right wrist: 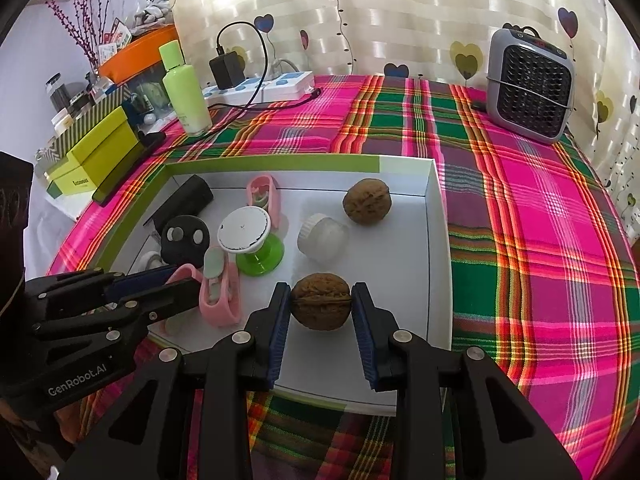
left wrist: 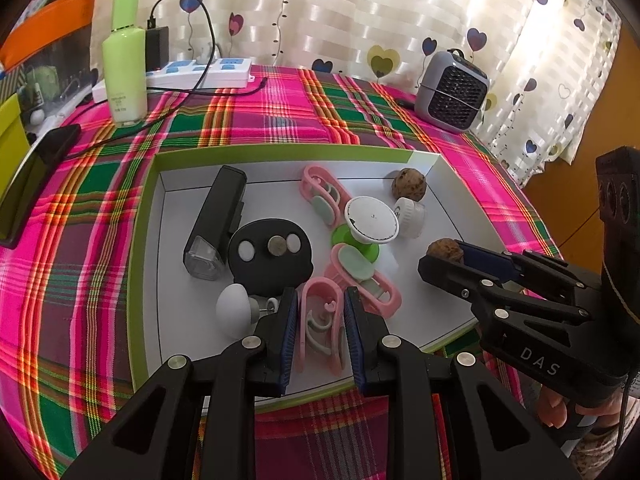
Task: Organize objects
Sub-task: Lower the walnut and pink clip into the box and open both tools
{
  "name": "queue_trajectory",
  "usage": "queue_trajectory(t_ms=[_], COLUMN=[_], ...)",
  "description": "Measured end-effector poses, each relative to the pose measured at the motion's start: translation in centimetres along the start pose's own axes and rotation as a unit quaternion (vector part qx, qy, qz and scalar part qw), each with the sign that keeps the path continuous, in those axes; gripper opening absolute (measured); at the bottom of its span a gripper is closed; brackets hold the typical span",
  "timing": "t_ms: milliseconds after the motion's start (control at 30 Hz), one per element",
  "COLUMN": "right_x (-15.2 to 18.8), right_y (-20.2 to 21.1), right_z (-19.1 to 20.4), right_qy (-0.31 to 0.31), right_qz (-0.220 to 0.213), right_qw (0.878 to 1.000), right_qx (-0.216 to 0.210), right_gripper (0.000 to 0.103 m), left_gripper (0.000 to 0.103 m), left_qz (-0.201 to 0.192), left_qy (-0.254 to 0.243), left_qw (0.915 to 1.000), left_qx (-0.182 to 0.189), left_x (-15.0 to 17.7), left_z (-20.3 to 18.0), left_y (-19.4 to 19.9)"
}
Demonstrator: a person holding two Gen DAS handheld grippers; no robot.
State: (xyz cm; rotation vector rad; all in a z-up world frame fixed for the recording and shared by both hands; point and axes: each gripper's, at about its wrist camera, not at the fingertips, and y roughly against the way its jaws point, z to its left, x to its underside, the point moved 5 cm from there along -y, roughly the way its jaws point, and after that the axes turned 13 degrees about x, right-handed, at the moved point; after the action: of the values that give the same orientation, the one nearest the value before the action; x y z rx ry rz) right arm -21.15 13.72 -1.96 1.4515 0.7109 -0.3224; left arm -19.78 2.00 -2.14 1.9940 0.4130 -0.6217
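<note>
A shallow white box with a green rim [left wrist: 280, 151] [right wrist: 434, 200] holds the objects. My left gripper [left wrist: 320, 300] is shut on a pink clip [left wrist: 320, 328] at the box's near edge; it also shows in the right wrist view [right wrist: 176, 280]. My right gripper [right wrist: 321, 294] is shut on a walnut [right wrist: 321, 306], also seen in the left wrist view [left wrist: 444, 248]. A second walnut [right wrist: 367, 201] [left wrist: 409, 184] lies at the far right corner. Two more pink clips [left wrist: 324, 194] [left wrist: 360, 276] lie in the box.
Also in the box: a black bike light [left wrist: 216, 220], a black oval piece [left wrist: 270, 256], a white-topped green stand [right wrist: 252, 240], a white cap [right wrist: 322, 238], a white knob [left wrist: 234, 310]. On the plaid cloth stand a green bottle [right wrist: 184, 88], a power strip [right wrist: 260, 88] and a grey heater [right wrist: 528, 84].
</note>
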Motion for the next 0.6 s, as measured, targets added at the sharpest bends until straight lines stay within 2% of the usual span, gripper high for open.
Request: queue_trajectory(t_ms=[400, 600], right_x=[-0.03, 0.1], right_y=[-0.15, -0.14], right_z=[0.06, 0.14], right_qy=[0.008, 0.011], right_qz=[0.0, -0.001], right_qw=[1.0, 1.0], right_qx=[0.005, 0.007], right_gripper=[0.032, 0.032], left_gripper=[0.022, 0.025], left_qz=[0.0, 0.0], left_qy=[0.0, 0.001], left_qw=[1.0, 1.0], left_qx=[-0.001, -0.005], left_x=[0.02, 0.01], left_z=[0.0, 0.03], left_y=[0.0, -0.03])
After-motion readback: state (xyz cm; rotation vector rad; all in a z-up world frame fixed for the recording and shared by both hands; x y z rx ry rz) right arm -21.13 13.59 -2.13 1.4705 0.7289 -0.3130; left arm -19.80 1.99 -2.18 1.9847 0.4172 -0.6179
